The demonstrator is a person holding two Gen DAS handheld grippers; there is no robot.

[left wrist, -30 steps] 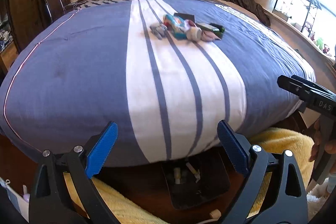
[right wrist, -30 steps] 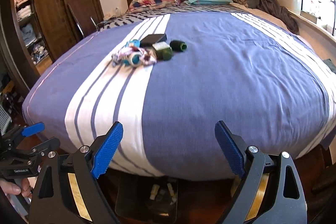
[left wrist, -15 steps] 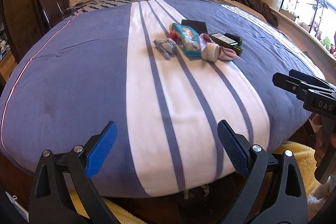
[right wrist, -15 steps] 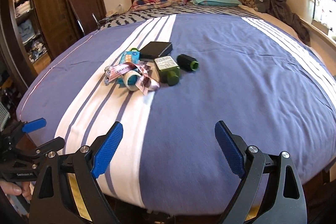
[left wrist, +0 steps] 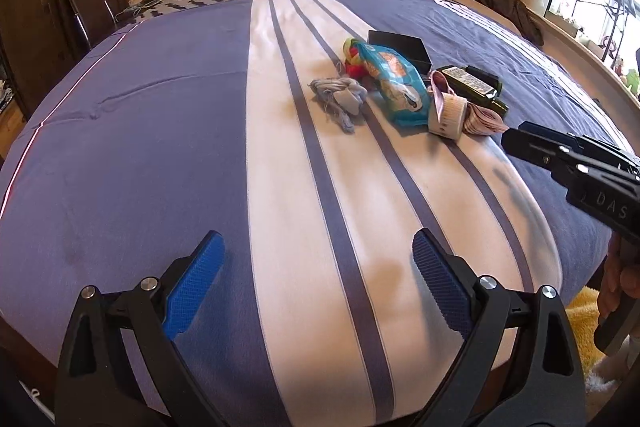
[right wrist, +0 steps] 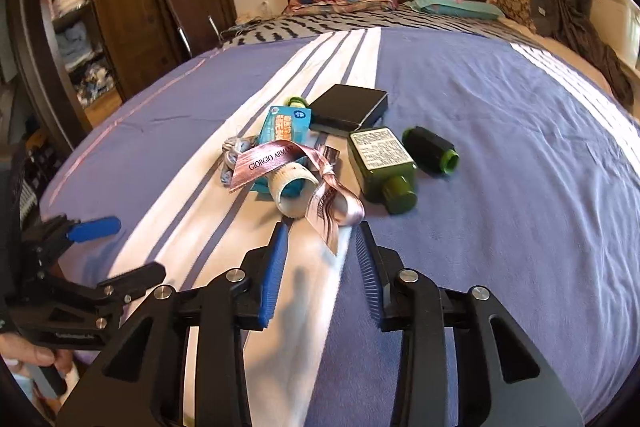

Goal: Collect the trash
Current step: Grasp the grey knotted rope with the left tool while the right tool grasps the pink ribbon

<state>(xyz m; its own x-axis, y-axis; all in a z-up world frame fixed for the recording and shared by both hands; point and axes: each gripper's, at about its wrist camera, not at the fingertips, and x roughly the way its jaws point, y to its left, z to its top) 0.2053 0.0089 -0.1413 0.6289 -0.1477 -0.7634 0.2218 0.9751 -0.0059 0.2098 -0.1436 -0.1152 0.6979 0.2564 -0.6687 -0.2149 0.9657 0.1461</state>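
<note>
Blue pads on the right gripper (right wrist: 318,231) have just been closing, with a small gap left between them. The frayed end of the pink ribbon (right wrist: 280,159) lies just in front of the gap, and I cannot tell if a pad touches it. The left gripper (left wrist: 316,291) is wide open over the bed (left wrist: 140,147) with nothing in it. The trash sits in a pile on the white stripe: the ribbon, a white roll (right wrist: 294,193), a blue packet (left wrist: 394,83), a grey rag (left wrist: 338,97), a green bottle (right wrist: 380,157), a dark spool (right wrist: 430,149) and a black box (right wrist: 350,105).
</note>
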